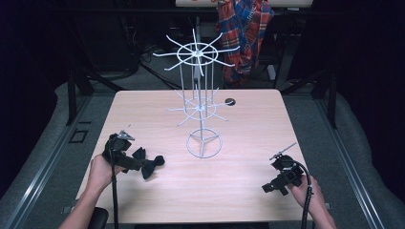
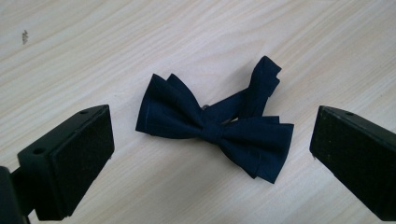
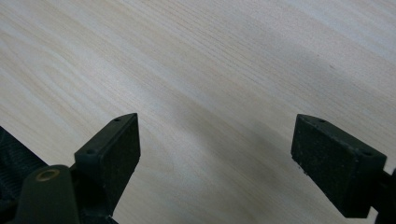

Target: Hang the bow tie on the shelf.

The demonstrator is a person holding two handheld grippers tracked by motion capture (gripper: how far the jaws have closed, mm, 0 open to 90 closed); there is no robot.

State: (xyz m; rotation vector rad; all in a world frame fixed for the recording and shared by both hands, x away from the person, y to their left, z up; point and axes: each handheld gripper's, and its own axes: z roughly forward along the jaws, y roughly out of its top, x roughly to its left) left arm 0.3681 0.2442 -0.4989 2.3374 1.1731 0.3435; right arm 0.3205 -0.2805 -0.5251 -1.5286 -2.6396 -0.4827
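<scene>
A dark navy bow tie [image 2: 215,128] is lying flat near the wire rack [image 1: 203,143], strap folded behind it.

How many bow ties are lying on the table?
1. The dark blue bow tie lies flat on the table near its left edge, between the open jaws of the left tool, untouched by them.

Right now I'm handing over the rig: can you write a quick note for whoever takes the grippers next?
Left gripper: open, jaws either side of the bow tie, not pressing it.
Right gripper: open, nothing between the jaws, over bare table at near right.
Bow tie: flat on the table, near left, strap folded behind it.
Wire rack: upright mid-table, arms bare.
Done: left gripper lined up on the bow tie.
Left: probably close on it, lift, hang it on the rack.
</scene>
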